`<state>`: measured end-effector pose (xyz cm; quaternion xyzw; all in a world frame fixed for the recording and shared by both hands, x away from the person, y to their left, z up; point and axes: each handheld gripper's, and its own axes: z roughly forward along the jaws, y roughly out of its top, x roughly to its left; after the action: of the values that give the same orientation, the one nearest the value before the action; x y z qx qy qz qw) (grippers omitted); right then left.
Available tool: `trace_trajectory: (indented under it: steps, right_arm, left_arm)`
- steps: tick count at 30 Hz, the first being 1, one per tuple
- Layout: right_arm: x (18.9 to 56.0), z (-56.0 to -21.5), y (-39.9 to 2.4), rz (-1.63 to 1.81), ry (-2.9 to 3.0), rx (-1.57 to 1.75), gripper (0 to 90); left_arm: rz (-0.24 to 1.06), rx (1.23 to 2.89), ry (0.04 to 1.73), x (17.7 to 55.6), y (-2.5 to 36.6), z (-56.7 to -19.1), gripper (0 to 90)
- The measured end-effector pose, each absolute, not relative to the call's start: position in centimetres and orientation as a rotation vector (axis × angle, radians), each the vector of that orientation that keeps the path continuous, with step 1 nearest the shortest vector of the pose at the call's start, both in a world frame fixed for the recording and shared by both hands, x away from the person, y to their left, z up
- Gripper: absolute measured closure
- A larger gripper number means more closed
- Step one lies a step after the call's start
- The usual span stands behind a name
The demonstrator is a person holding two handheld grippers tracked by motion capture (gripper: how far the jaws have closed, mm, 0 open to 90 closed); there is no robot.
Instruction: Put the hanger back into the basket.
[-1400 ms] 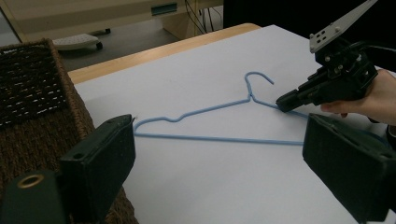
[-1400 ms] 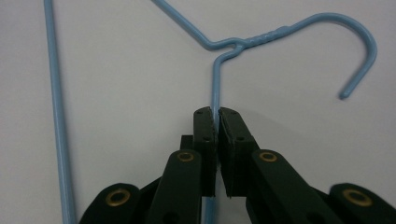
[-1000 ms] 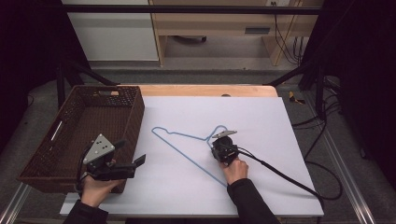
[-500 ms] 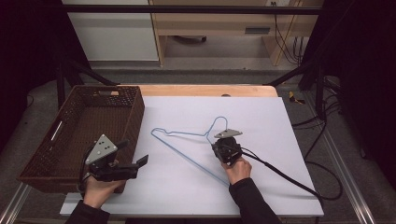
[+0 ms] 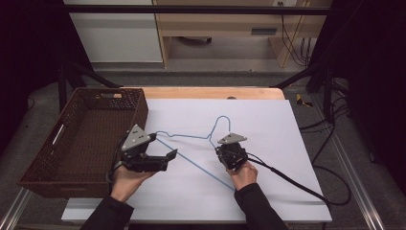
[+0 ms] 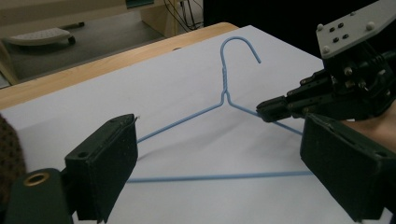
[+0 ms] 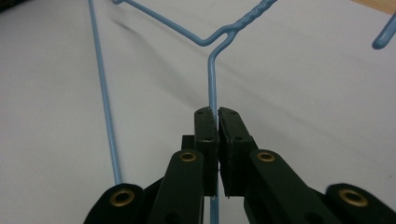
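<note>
On the white desk beside the wicker basket, the thin blue wire hanger has swung basketward, pinched by the right tongs, left tongs gaping wide.

A dark brown woven rectangular basket sits empty at the table's left edge, beside a white sheet covering the light wooden tabletop. Black cables trail over the grey floor beyond.

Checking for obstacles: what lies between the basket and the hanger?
The left hand-held gripper, open, beside the basket; the hanger lies just past it, high view.
</note>
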<state>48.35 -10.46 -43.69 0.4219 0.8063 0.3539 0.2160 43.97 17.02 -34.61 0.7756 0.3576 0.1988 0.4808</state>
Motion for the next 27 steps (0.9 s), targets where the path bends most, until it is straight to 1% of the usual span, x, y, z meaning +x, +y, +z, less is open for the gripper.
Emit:
trace_trajectory:
  steps: [5, 12, 19, 23, 24, 25, 27]
  right_arm:
    - [48.3, -43.7, -10.5, 0.980, 2.235, 1.155, 87.6]
    - [48.2, -43.6, -10.5, 0.991, 2.240, 1.147, 87.6]
    - [48.0, -43.5, -10.6, 1.005, 2.241, 1.142, 87.6]
    - [47.9, -43.4, -10.6, 1.011, 2.241, 1.141, 87.6]
    - [47.9, -43.4, -10.6, 1.012, 2.241, 1.136, 87.6]
    - [47.9, -43.4, -10.6, 1.016, 2.244, 1.124, 87.6]
    - [47.9, -43.4, -10.6, 1.016, 2.242, 1.128, 87.6]
  left_arm:
    - [0.465, 1.908, 0.875, 46.0, 14.8, -34.9, 11.8]
    - [0.419, 1.907, 0.860, 48.5, 12.8, -35.6, 13.7]
    - [0.395, 1.933, 0.832, 50.3, 11.6, -36.5, 19.8]
    - [0.371, 1.955, 0.837, 51.5, 10.7, -37.5, 25.1]
    - [0.366, 1.958, 0.835, 51.8, 10.4, -37.7, 25.1]
    - [0.352, 1.967, 0.830, 52.2, 10.0, -38.2, 28.2]
    - [0.343, 1.970, 0.828, 52.4, 9.7, -38.4, 30.7]
